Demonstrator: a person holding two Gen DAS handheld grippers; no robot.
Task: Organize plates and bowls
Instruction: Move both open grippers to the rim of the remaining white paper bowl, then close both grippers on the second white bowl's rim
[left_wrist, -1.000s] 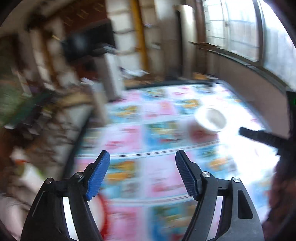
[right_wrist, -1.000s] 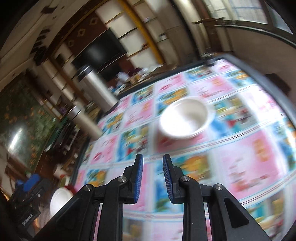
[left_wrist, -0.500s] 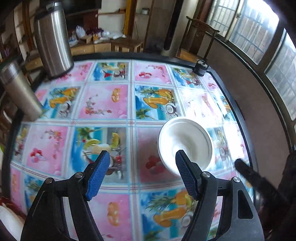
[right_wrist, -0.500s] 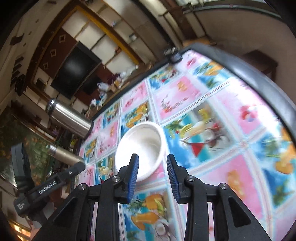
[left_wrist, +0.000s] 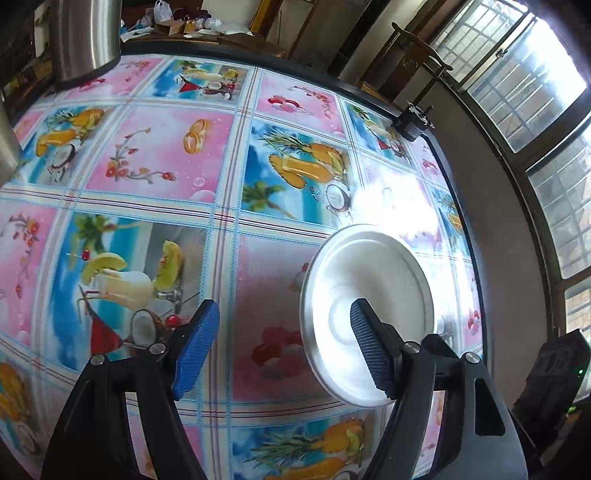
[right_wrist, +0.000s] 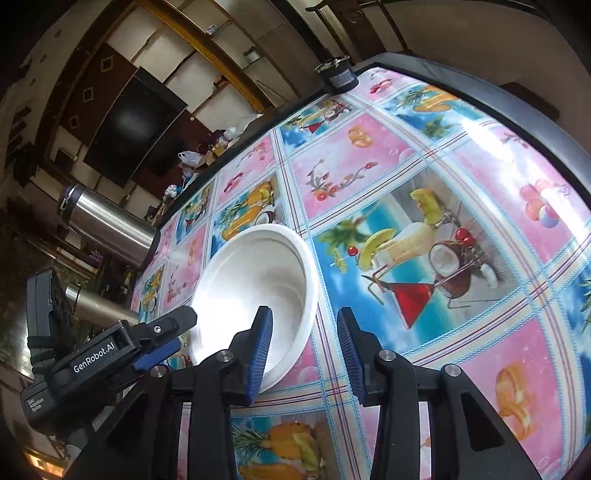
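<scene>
A white bowl (left_wrist: 373, 280) stands upright on the table with the fruit-pattern cloth (left_wrist: 166, 155). My left gripper (left_wrist: 284, 345) is open; its right finger hangs over the bowl's inside and the bowl's near-left rim lies between the fingers. In the right wrist view the same bowl (right_wrist: 255, 277) sits left of centre. My right gripper (right_wrist: 304, 349) is open, its fingers on either side of the bowl's right wall, and I cannot tell whether they touch it. The left gripper (right_wrist: 171, 338) shows at the bowl's left edge.
Two steel flasks (right_wrist: 107, 225) (right_wrist: 98, 310) stand at the table's far left side. A small black round object (left_wrist: 412, 123) sits at the far corner near the dark table edge (right_wrist: 480, 92). A wooden chair (left_wrist: 417, 55) and windows lie beyond.
Both grippers have closed in on the bowl, which now looks much larger. The right gripper's fingers have spread from almost shut to open around the bowl's wall.
</scene>
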